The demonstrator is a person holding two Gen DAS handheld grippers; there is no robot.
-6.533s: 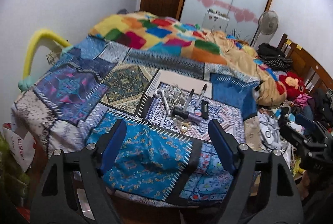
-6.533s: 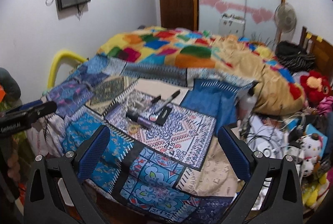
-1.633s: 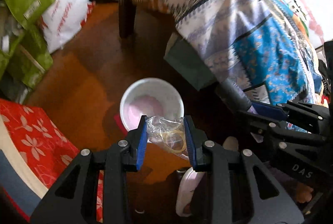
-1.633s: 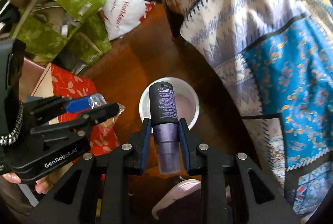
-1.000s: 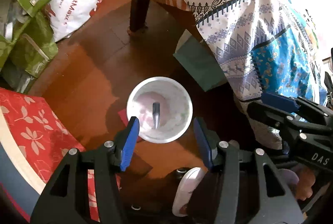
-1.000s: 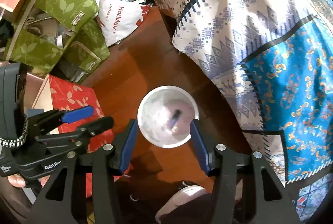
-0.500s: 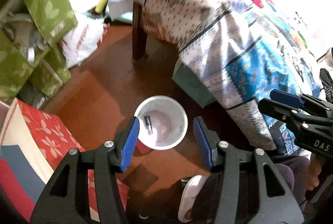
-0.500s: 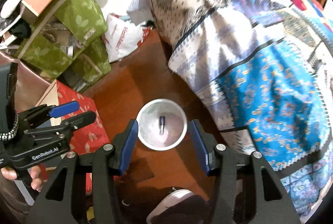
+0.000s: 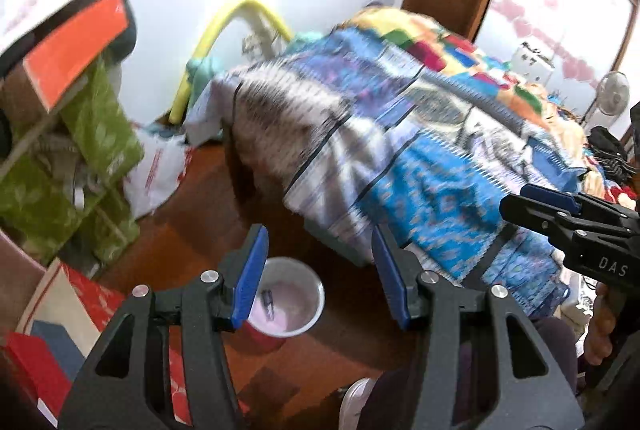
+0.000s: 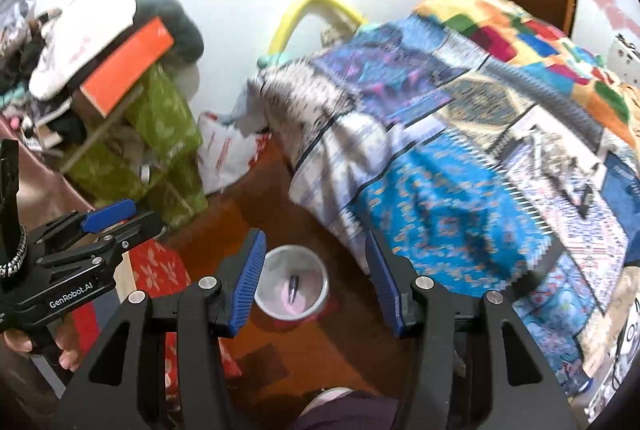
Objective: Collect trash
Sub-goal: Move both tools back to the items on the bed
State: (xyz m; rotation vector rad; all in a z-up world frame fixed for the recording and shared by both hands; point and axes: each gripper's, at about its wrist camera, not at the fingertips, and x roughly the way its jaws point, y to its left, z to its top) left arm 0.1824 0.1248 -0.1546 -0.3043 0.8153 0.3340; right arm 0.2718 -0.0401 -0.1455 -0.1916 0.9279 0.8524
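Clearly the largest thing here is the bed (image 10: 460,158), which fills the right half of both views under a blue patchwork cover (image 9: 432,186). On its far right part, in the right wrist view, a small cluster of dark items (image 10: 568,174) lies on a patterned cloth; motion blur hides what they are, but they look like the trash left to collect. At the left, against the white wall, stands a heap of green bags (image 10: 160,150) with an orange box (image 9: 76,46) on top, and a white shopping bag (image 9: 160,166) slumps on the wooden floor (image 9: 200,230) beside them.

Near the foot of the bed, on the floor, sits the white bin (image 10: 294,286). Inside it lies a dark tube-shaped item (image 10: 293,286) on a pale pinkish lining; anything else in the bin cannot be made out. So, judging from this, at least one piece is already binned and the task seems partly done, with the bed items waiting.

The left gripper (image 9: 318,270) hovers above the bin with its jaws wide apart, nothing between them. The right gripper (image 10: 314,270) hangs over the same spot, jaws spread too and empty. Both point up toward the bed.
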